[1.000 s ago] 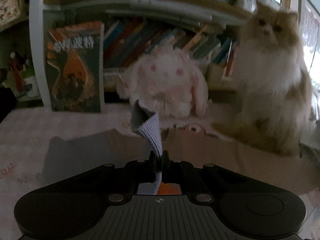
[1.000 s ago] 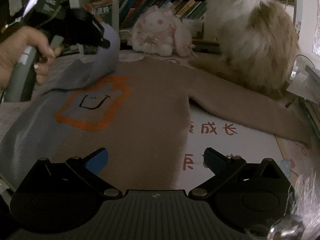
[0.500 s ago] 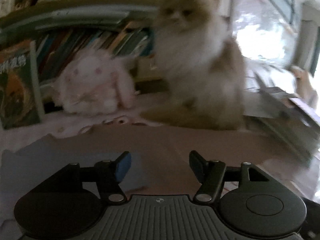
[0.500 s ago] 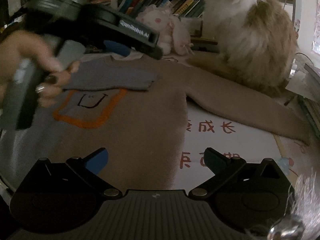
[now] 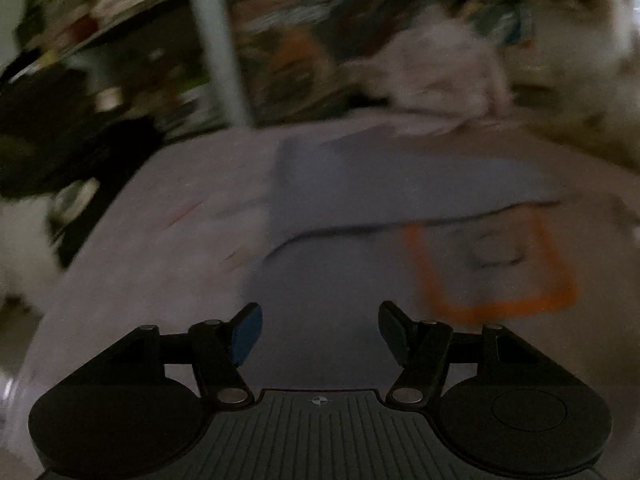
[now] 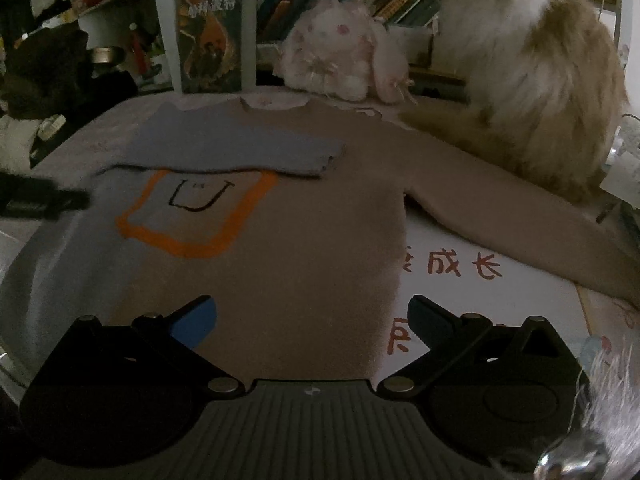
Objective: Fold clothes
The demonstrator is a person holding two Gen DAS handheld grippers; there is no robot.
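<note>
A sweater (image 6: 280,264), blue-grey on its left half and tan on its right, lies flat on the table with an orange square and a smiley (image 6: 192,208) on the chest. Its blue sleeve (image 6: 240,148) lies folded across the chest above the square. The tan sleeve (image 6: 500,208) stretches out to the right. My left gripper (image 5: 320,316) hovers open and empty over the blue side (image 5: 320,264), near the folded sleeve (image 5: 400,184); this view is blurred. My right gripper (image 6: 310,308) stands open and empty over the sweater's lower tan part.
A fluffy cat (image 6: 540,80) sits at the back right, close against the tan sleeve. A pink plush rabbit (image 6: 340,60) and an upright book (image 6: 210,40) stand before a bookshelf behind the collar. A white mat with red characters (image 6: 460,268) lies under the sweater's right side.
My left gripper, shut on the blue sleeve's cuff a second ago, let it go and swung away left. The sleeve now lies across the chest. The right gripper has stayed put.
</note>
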